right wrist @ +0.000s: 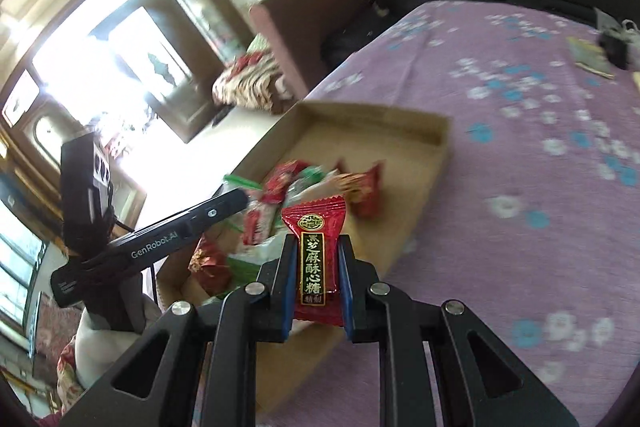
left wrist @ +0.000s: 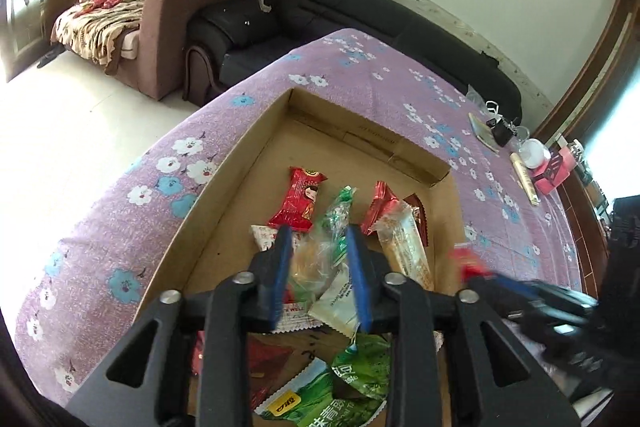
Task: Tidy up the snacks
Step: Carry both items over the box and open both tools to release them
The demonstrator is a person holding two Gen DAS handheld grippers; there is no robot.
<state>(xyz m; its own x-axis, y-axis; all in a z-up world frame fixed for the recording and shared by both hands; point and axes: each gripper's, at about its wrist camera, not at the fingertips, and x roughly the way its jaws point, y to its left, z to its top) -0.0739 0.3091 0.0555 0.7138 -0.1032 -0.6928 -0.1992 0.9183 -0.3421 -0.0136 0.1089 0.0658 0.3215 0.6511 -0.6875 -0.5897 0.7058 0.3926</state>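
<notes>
A shallow cardboard box (left wrist: 256,151) lies on the purple flowered cloth and holds several wrapped snacks, among them a red packet (left wrist: 298,201), a green-striped wrapper (left wrist: 338,211) and a pale bar (left wrist: 404,247). My left gripper (left wrist: 320,239) hovers over the pile with its jaws apart and nothing between them. My right gripper (right wrist: 316,243) is shut on a red candy packet with black and gold lettering (right wrist: 314,255), held above the box's near right edge (right wrist: 400,239). It shows blurred in the left wrist view (left wrist: 468,263). The left gripper's body (right wrist: 168,243) shows at left in the right wrist view.
A booklet (left wrist: 482,131), a black clip, a white round jar (left wrist: 534,153), a cream tube (left wrist: 524,183) and a pink box (left wrist: 554,171) lie at the table's far right. A black sofa (left wrist: 360,11) and a brown armchair (left wrist: 188,7) stand beyond the table.
</notes>
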